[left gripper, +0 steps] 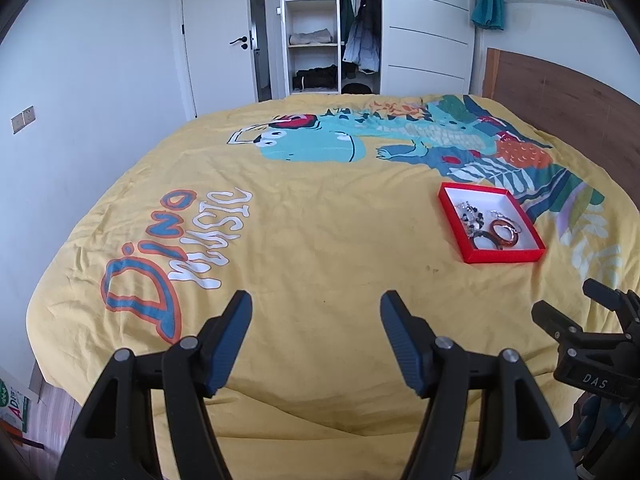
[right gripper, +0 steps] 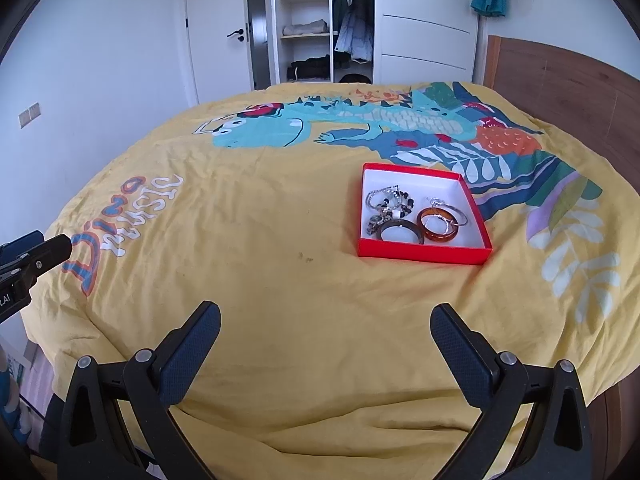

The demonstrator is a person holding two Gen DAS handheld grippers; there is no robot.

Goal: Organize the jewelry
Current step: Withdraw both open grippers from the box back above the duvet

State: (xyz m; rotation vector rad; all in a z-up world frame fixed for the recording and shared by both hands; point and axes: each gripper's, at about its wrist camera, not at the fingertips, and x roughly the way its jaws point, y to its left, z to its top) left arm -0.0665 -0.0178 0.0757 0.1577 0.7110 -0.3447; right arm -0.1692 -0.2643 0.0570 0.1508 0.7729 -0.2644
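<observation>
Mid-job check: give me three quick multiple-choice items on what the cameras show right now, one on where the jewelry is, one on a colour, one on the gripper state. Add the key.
1. Where does the jewelry lie?
A. Loose on the bedspread
B. In the red box
C. On the wardrobe shelf

2. What colour is the bedspread under the box?
A. Yellow
B. White
C. Grey

3. How does the right hand-held gripper stand?
A. Shut on a bangle
B. Shut on nothing
C. Open, holding nothing

Key:
1 B, the bangles and beaded pieces sit together inside the red box.
2 A, yellow cloth with a dinosaur print surrounds the box.
3 C, its two fingers stand wide apart over bare cloth; the left hand-held gripper is open too.
</observation>
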